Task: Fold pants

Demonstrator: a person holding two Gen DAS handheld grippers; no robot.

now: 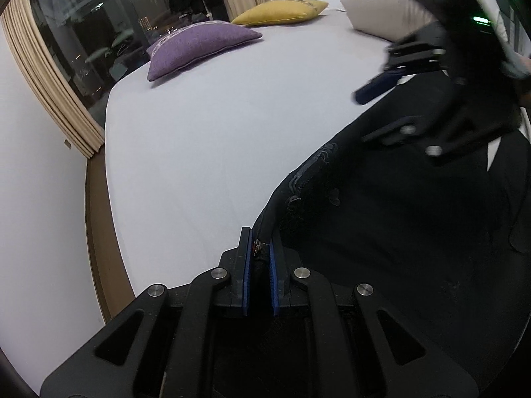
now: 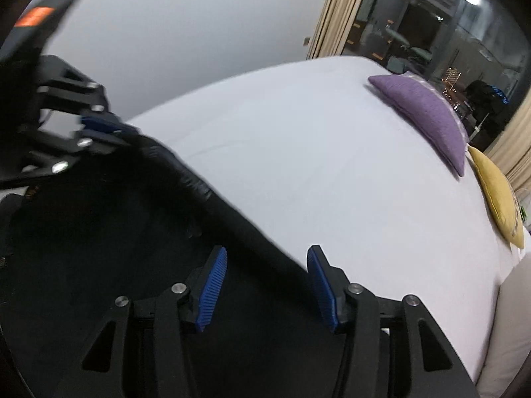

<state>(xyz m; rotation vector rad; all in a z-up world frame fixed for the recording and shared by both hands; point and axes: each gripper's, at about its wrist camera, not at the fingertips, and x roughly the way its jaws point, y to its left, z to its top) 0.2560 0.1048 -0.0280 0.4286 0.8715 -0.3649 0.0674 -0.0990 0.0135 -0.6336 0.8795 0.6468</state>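
Black pants (image 1: 398,232) lie along the bed's (image 1: 232,132) near edge. The left claw (image 1: 260,265) pinches the waistband at its button; the right claw (image 2: 267,285) gapes half-wide over the cloth's edge, gripping nothing. Lifting one-sided could bunch the fabric crooked.

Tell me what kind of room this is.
Most likely a bedroom, possibly a hotel room: a wide bed with a pale sheet, purple cushion and yellow cushion near its far edge, and beige curtains beside a large dark window.
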